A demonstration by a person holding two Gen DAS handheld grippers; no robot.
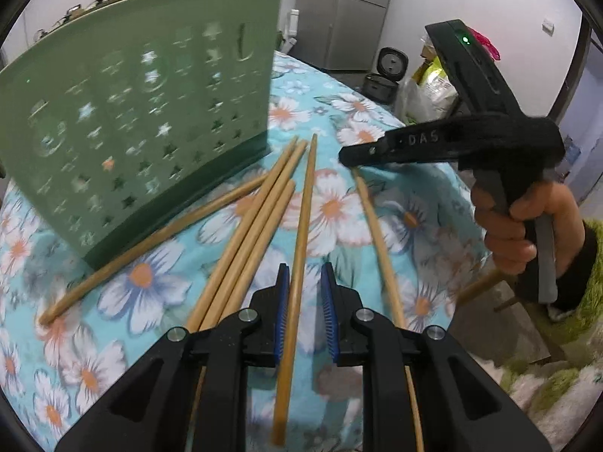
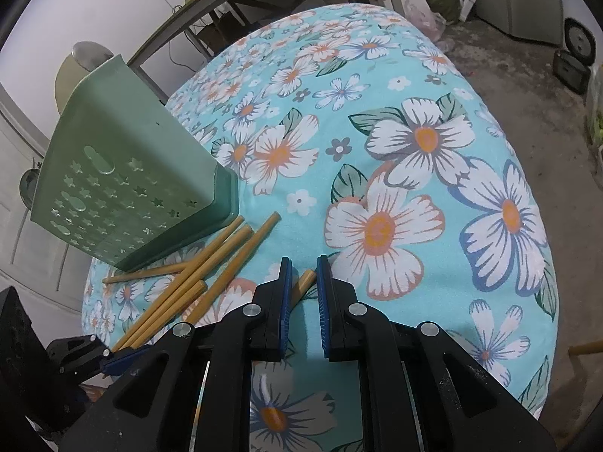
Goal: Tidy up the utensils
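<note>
Several wooden chopsticks point(image 1: 248, 226) lie loose on the floral tablecloth beside a green perforated utensil holder point(image 1: 143, 120). My left gripper point(image 1: 305, 282) is open, its blue pads on either side of one chopstick point(image 1: 297, 275) that lies between the fingers. My right gripper point(image 2: 301, 282) is open just above the tip of the rightmost chopstick point(image 2: 303, 282); it also shows in the left wrist view point(image 1: 350, 156), above that chopstick's point(image 1: 377, 233) far end. The holder point(image 2: 128, 188) and the other chopsticks point(image 2: 196, 278) lie to its left.
The table point(image 2: 414, 75) carries a blue cloth with white flowers and drops off at its right edge to a concrete floor point(image 2: 527, 94). A grey fridge point(image 1: 350, 11), a rice cooker point(image 1: 384, 75) and bags stand beyond the table.
</note>
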